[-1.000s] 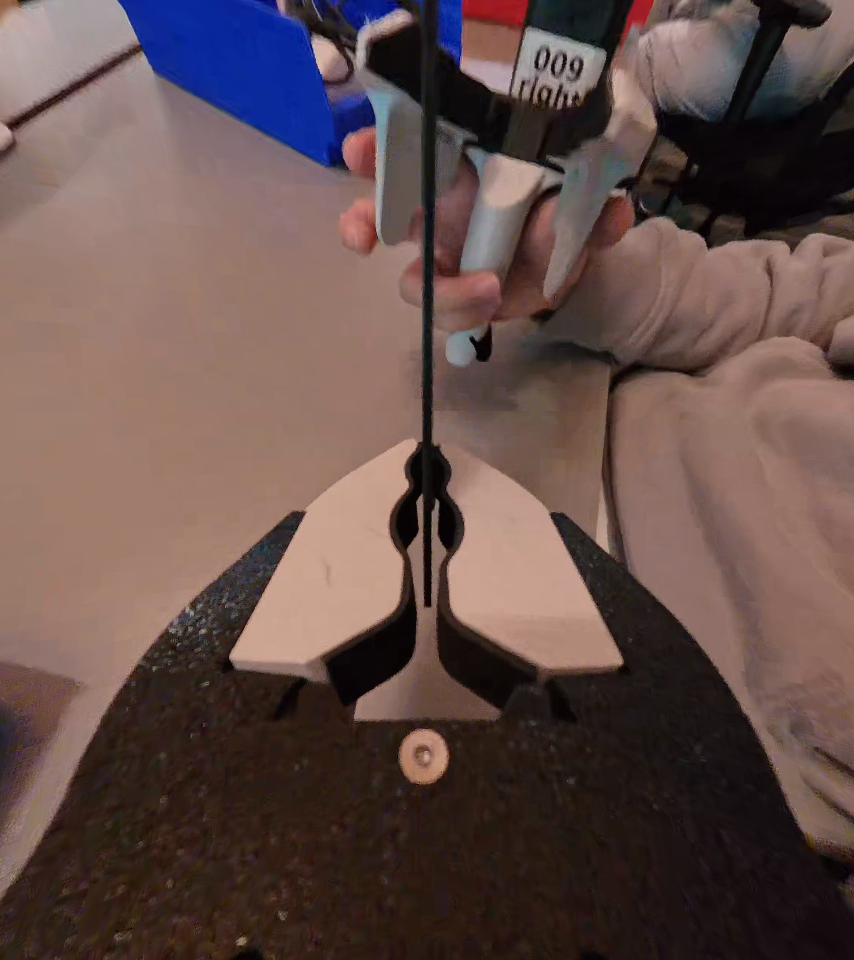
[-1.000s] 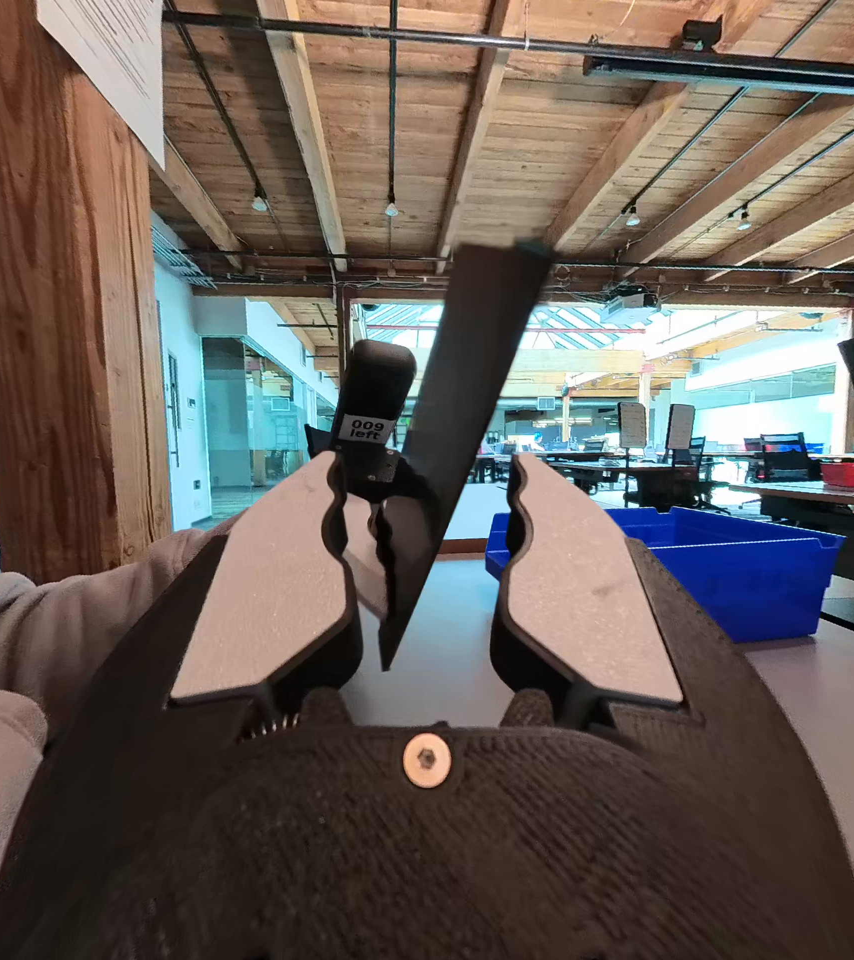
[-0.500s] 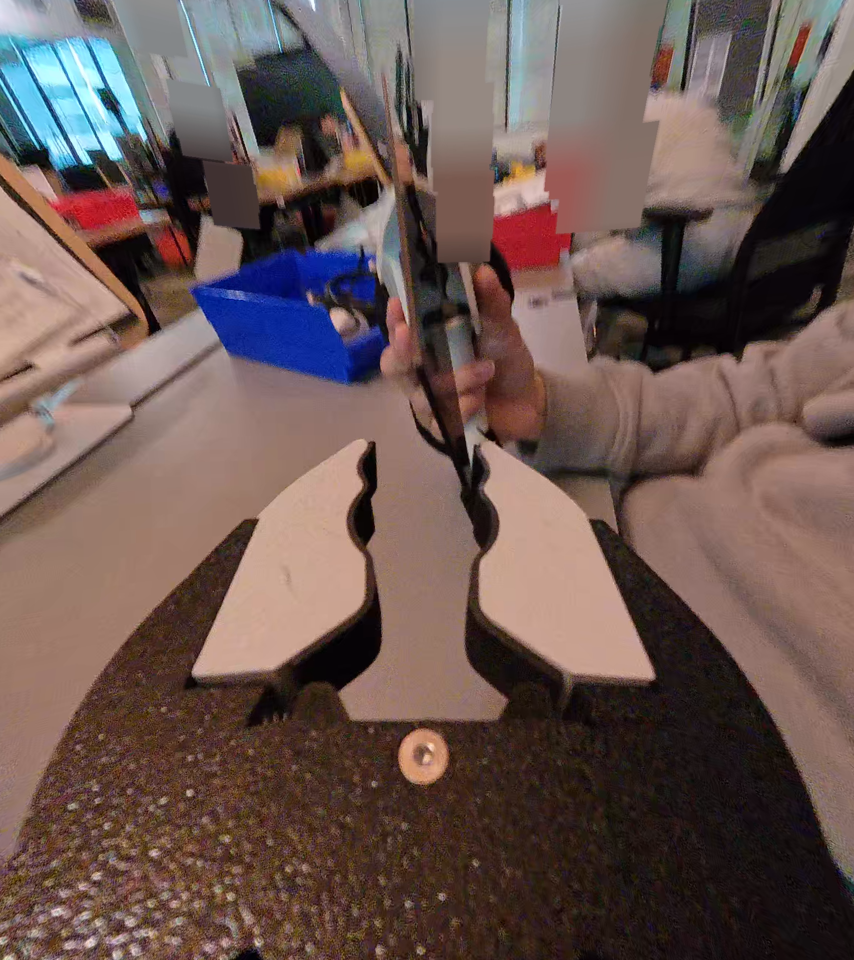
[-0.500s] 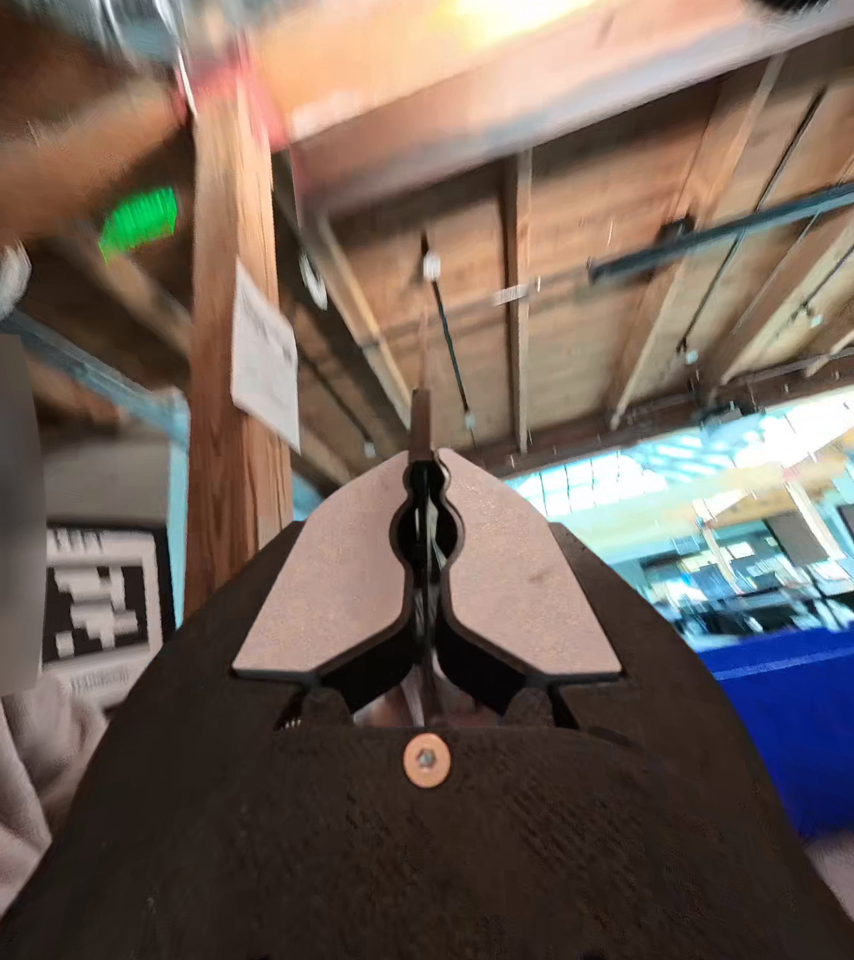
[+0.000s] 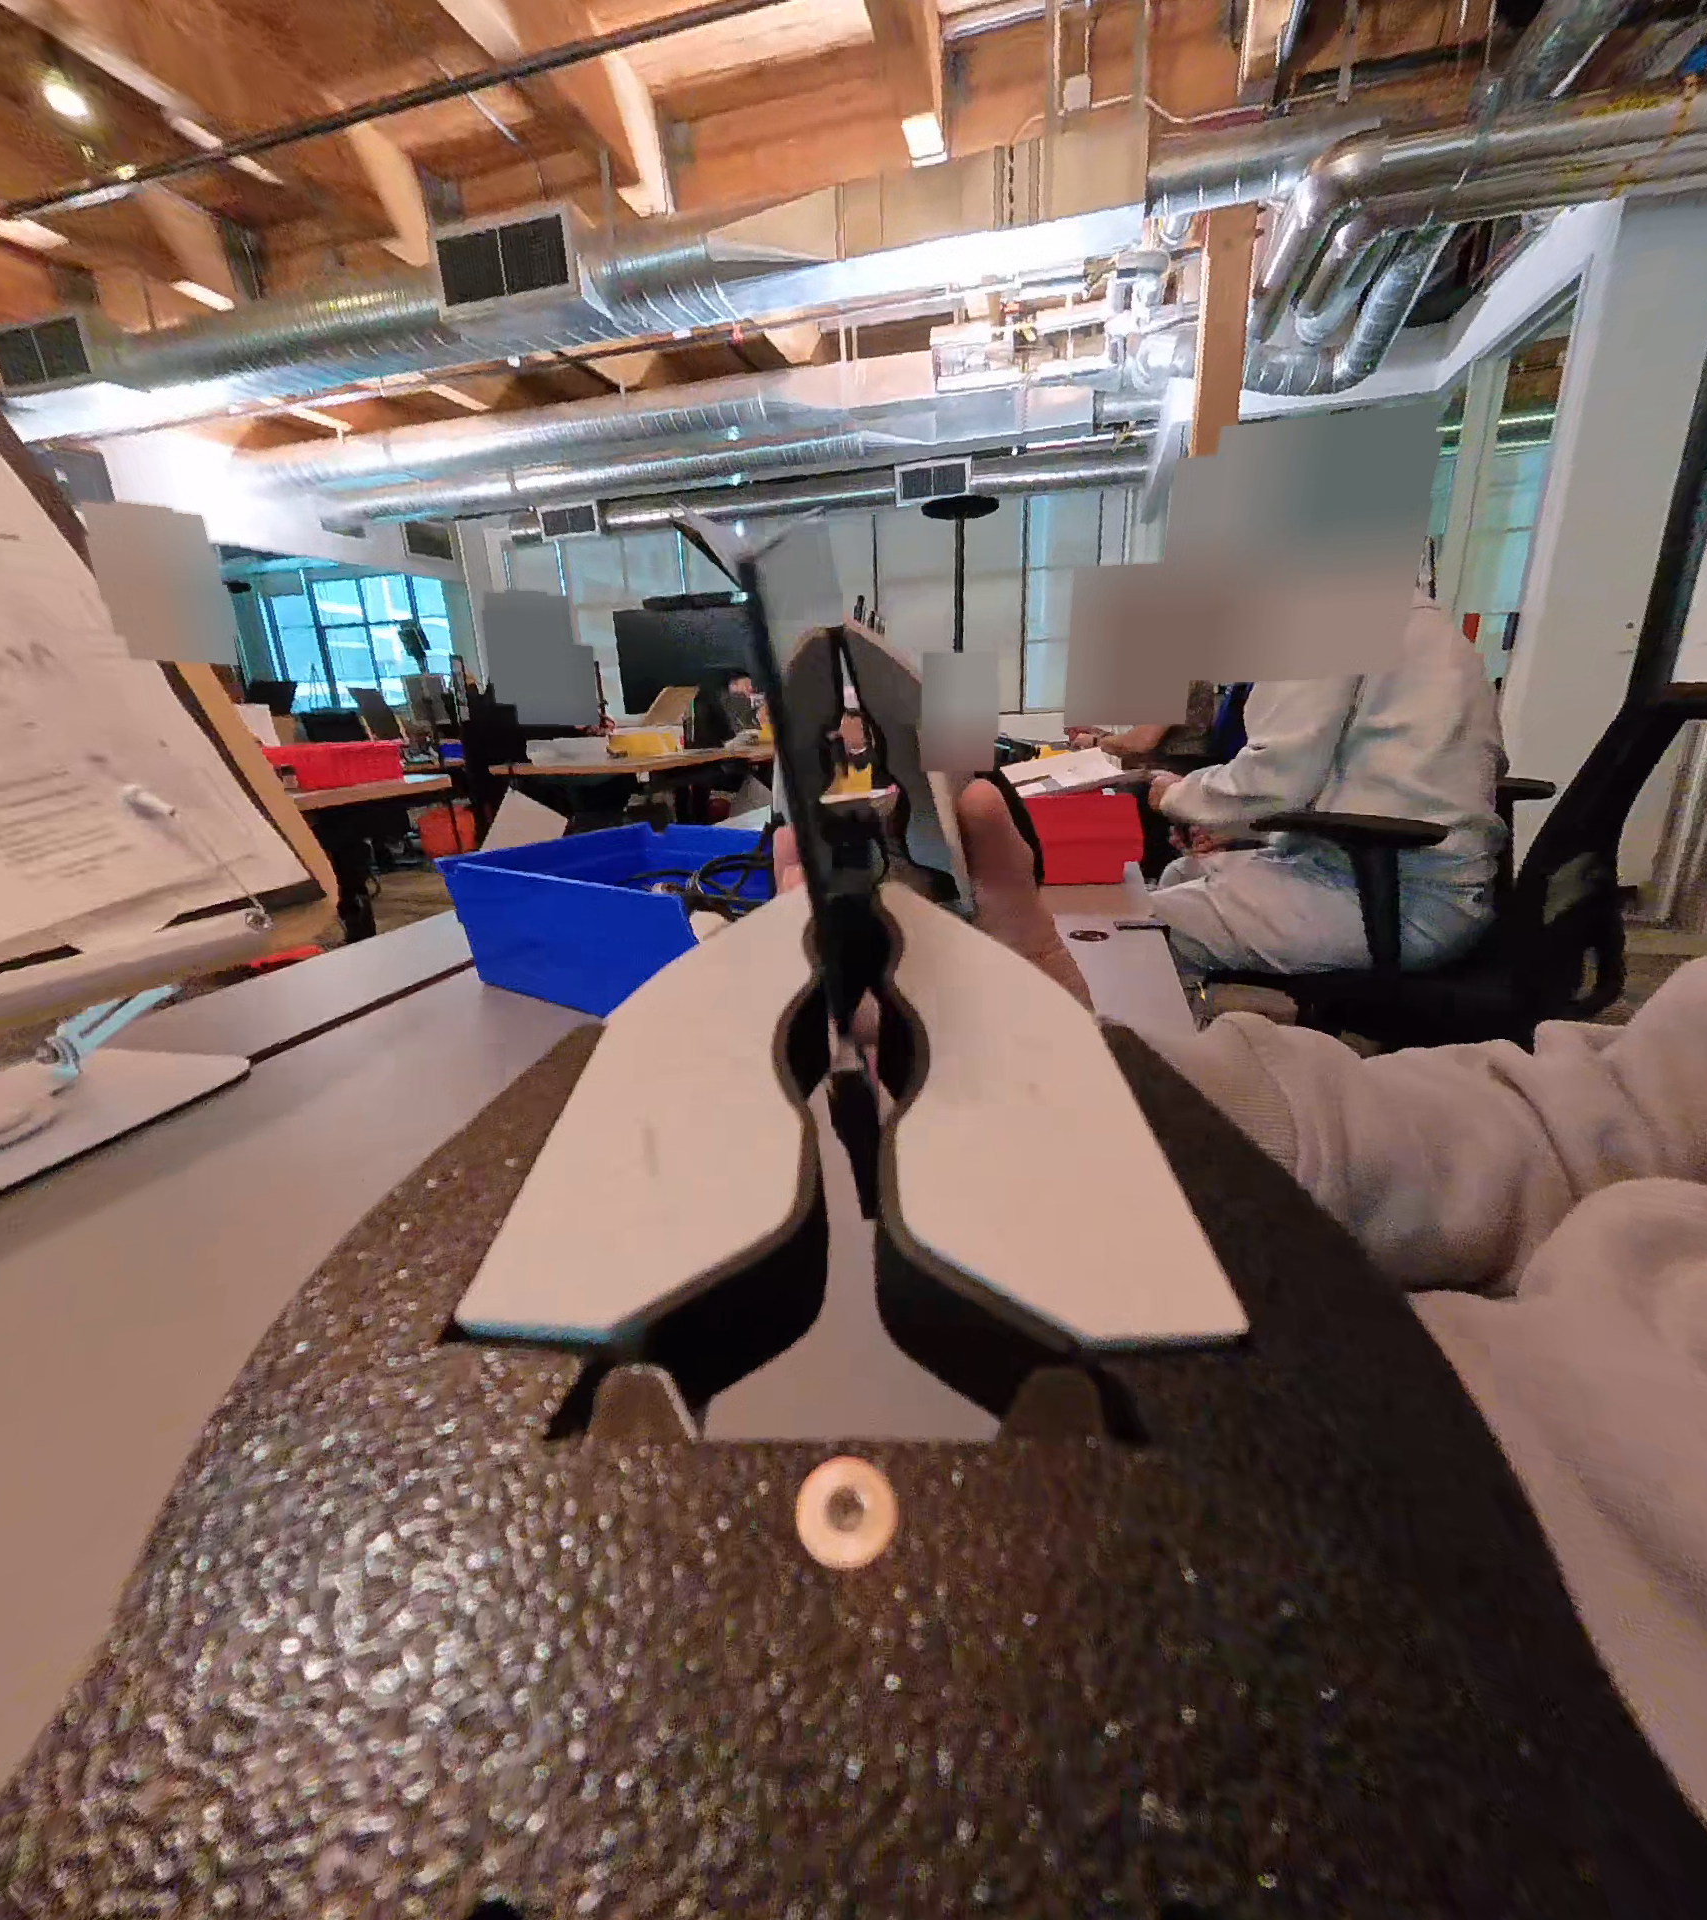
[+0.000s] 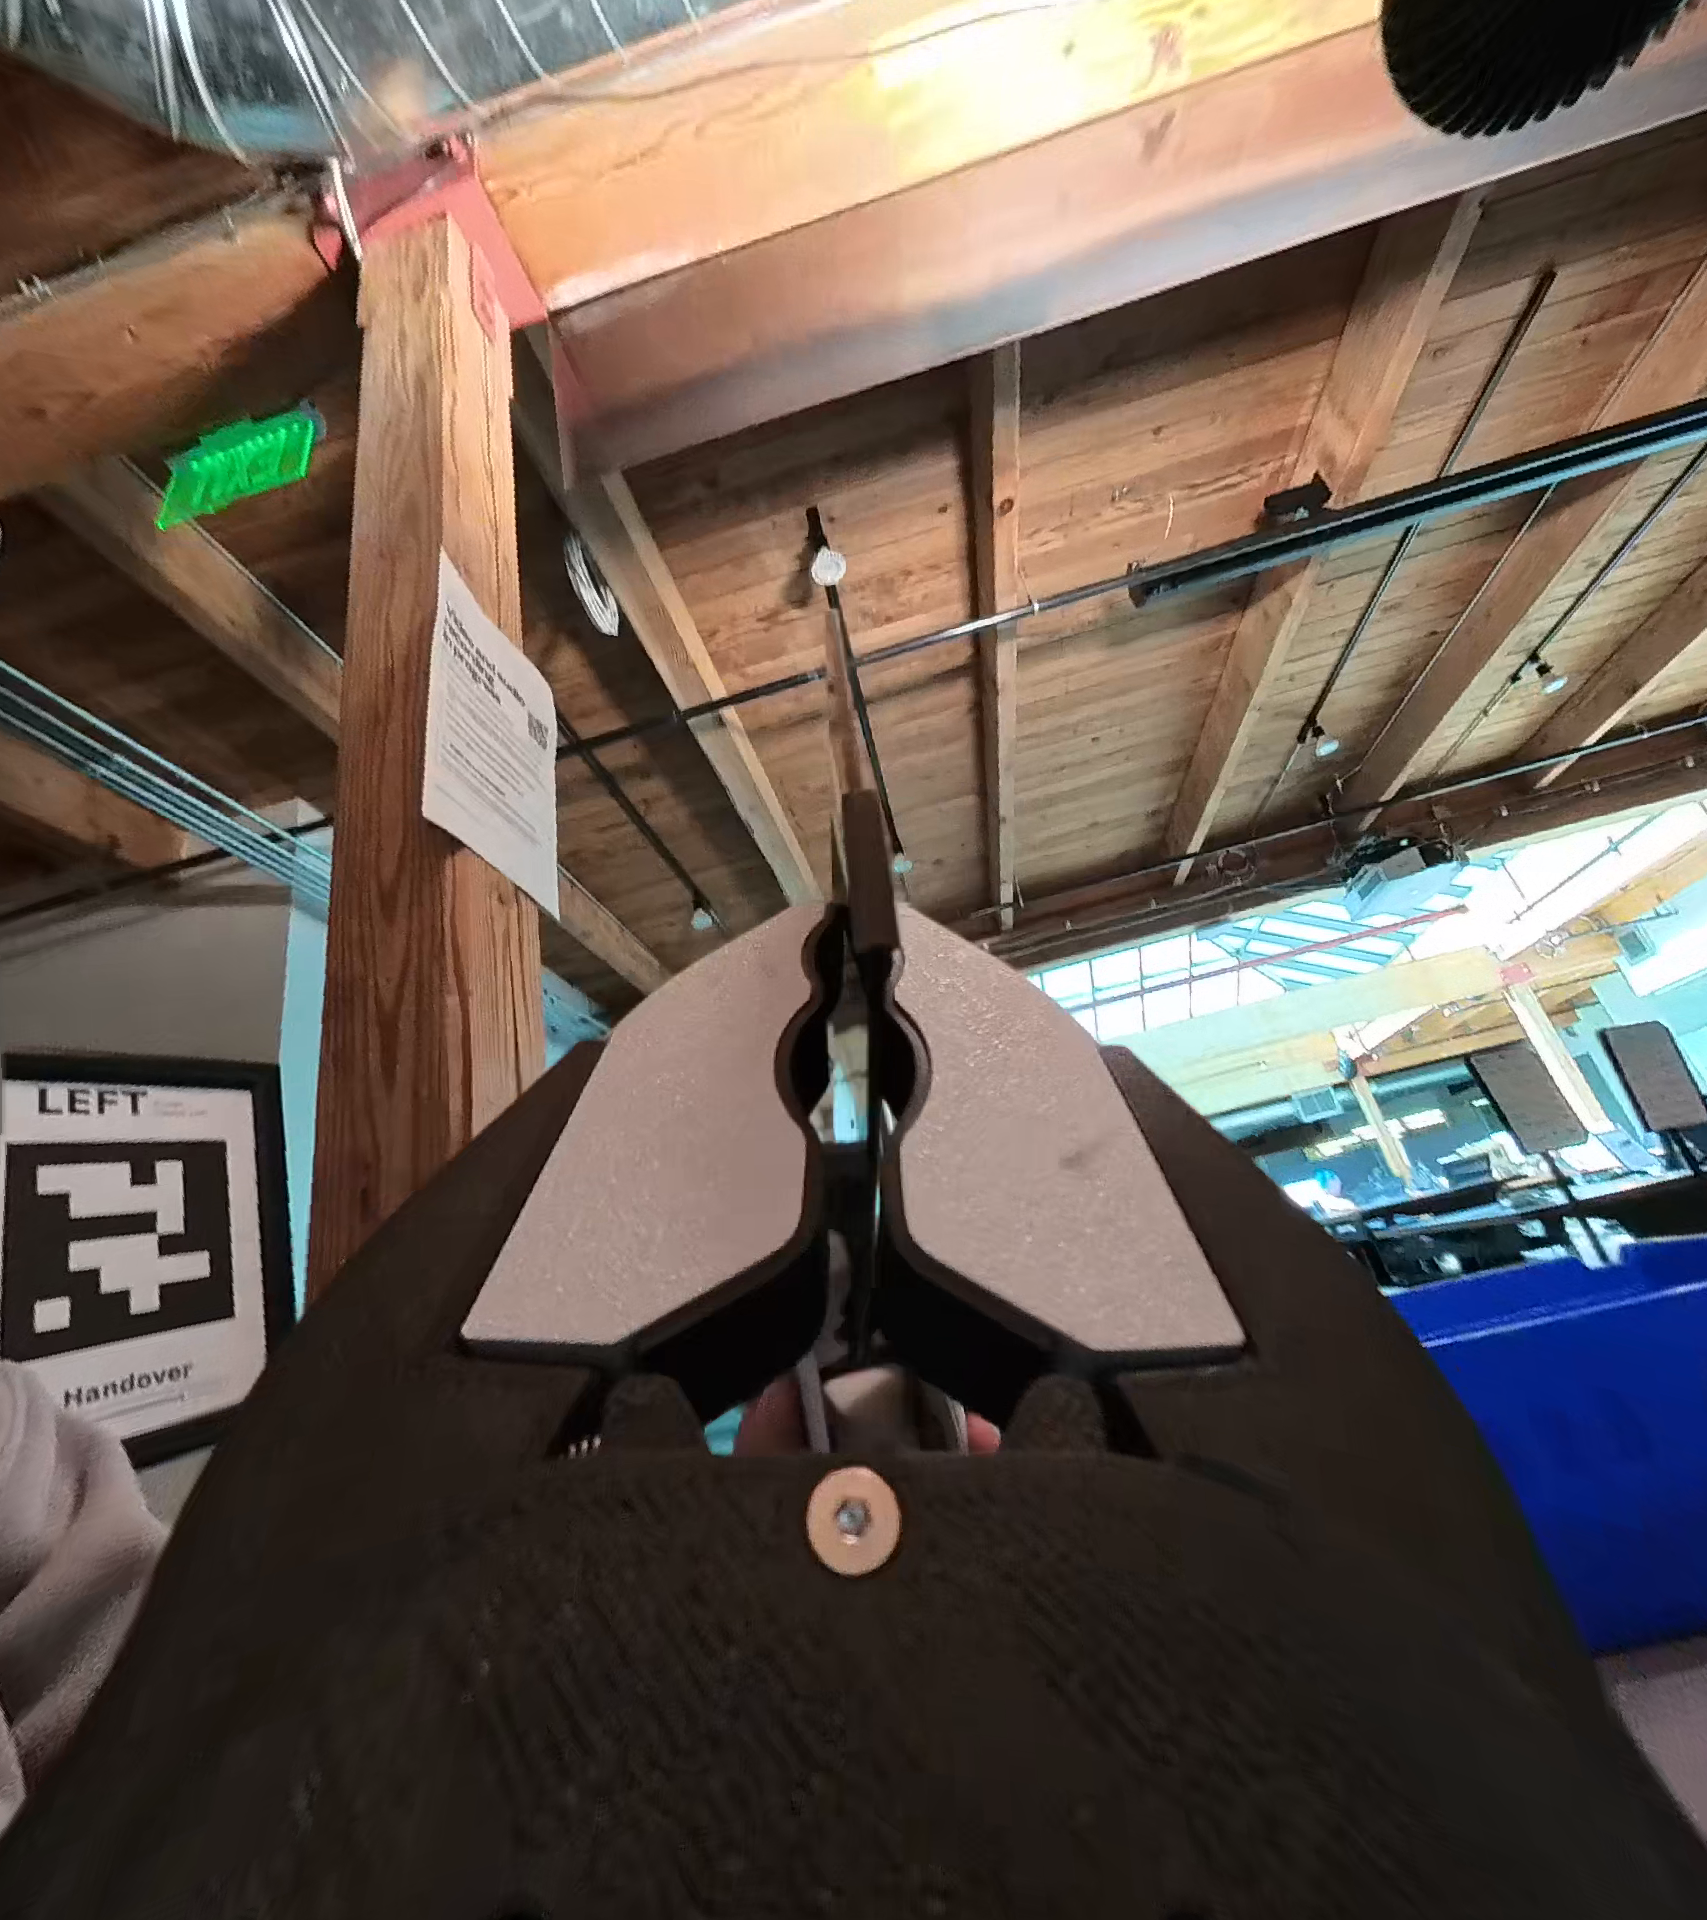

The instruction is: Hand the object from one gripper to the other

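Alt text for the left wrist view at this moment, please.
The left claw is shut on a thin black flat object standing edge-on above a grey table. Behind it are a hand, a blue bin and an office.

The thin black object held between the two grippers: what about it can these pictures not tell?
- Its face and outline: both views see the thin black object edge-on only.
- Its inner end, right wrist view: lost in the dark gap between the fingers of the right gripper.
- The right gripper's hold on it, left wrist view: hidden behind the object and the left gripper.
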Available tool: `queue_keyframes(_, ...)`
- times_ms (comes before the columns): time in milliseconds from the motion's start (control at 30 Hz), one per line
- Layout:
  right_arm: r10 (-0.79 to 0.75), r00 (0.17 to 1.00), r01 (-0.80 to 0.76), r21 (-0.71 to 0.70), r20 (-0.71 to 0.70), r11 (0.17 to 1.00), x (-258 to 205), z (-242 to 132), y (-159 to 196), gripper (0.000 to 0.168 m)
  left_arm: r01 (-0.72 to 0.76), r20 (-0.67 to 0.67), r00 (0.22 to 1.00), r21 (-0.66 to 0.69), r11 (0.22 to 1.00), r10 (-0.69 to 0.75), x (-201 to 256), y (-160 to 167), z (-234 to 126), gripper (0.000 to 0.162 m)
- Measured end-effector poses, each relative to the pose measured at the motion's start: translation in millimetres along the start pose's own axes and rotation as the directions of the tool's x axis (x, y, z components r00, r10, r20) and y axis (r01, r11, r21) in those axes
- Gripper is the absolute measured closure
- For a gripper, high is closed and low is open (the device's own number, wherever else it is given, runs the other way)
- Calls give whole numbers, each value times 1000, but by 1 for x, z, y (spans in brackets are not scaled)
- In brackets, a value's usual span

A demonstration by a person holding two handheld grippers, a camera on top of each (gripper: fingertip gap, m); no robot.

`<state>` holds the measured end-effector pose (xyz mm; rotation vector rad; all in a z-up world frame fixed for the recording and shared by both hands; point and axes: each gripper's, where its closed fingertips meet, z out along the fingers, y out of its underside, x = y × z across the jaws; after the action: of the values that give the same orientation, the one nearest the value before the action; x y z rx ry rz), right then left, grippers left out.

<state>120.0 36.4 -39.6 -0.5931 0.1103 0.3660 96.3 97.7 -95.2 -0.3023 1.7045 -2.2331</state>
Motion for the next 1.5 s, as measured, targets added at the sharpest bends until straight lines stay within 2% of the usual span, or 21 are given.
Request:
queue_keyframes(100,-129,987,123,-66,-99,990,10,0,8,150,73,-1,997,-25,997,-73,-6,-10,-14,160)
queue_keyframes(167,-244,951,230,-91,-190,969,18,-2,4,120,90,34,996,-74,993,-88,-14,-18,-28,160)
queue_keyframes(233,-354,911,326,-159,-209,932,19,-3,6,112,179,98,982,-197,964,-162,-22,-21,-48,160)
queue_keyframes(300,-513,834,454,-275,-202,847,23,-3,13,107,266,202,957,-320,909,-209,-29,-18,-72,160)
queue_keyframes(367,-721,679,613,-433,-140,661,28,-4,27,93,321,332,925,-429,844,-183,-36,-11,-97,160)
queue_keyframes(433,-865,500,725,-563,33,398,31,-7,52,91,332,425,897,-460,823,-124,-42,-14,-111,161)
queue_keyframes(500,-921,337,756,-640,195,140,42,-14,77,84,325,446,890,-481,815,-92,-39,-18,-113,161)
queue_keyframes(533,-913,307,748,-661,268,57,46,-18,91,82,307,443,894,-490,816,-70,-37,-20,-110,161)
queue_keyframes(567,-896,313,735,-678,315,18,49,-22,104,80,287,443,895,-494,821,-46,-34,-22,-105,161)
queue_keyframes(633,-888,331,705,-709,319,8,54,-22,115,77,261,459,889,-497,827,-5,-31,-28,-95,161)
queue_keyframes(700,-901,330,670,-743,280,14,61,-23,114,68,237,455,890,-508,828,25,-24,-30,-83,161)
queue_keyframes(800,-909,302,625,-780,288,-40,73,-30,114,61,219,436,899,-520,826,35,-8,-31,-62,162)
queue_keyframes(867,-917,256,621,-779,305,-86,76,-32,112,60,224,424,905,-517,826,20,1,-31,-50,162)
queue_keyframes(933,-937,160,621,-770,311,-149,78,-30,102,73,231,425,905,-539,810,24,6,-26,-45,162)
queue_keyframes(967,-936,141,602,-778,322,-177,80,-32,100,73,226,425,905,-545,807,33,6,-25,-43,161)
queue_keyframes(1100,-925,245,574,-812,291,-104,81,-34,101,75,130,378,921,-524,842,93,4,-29,-34,158)
queue_keyframes(1167,-893,372,583,-813,253,13,73,-30,109,75,0,296,941,-482,876,163,14,-40,-24,152)
queue_keyframes(1233,-820,537,573,-800,200,180,59,-24,120,76,-132,235,940,-419,898,248,20,-52,-18,118)
queue_keyframes(1333,-637,758,493,-765,143,415,34,-15,131,75,-239,129,944,-366,899,303,31,-56,-17,80)
queue_keyframes(1400,-490,861,411,-757,138,508,20,-14,136,76,-253,63,955,-333,909,289,37,-52,-19,74)
queue_keyframes(1500,-342,919,364,-759,197,540,-1,-17,147,76,-181,50,978,-277,944,202,34,-50,-17,63)
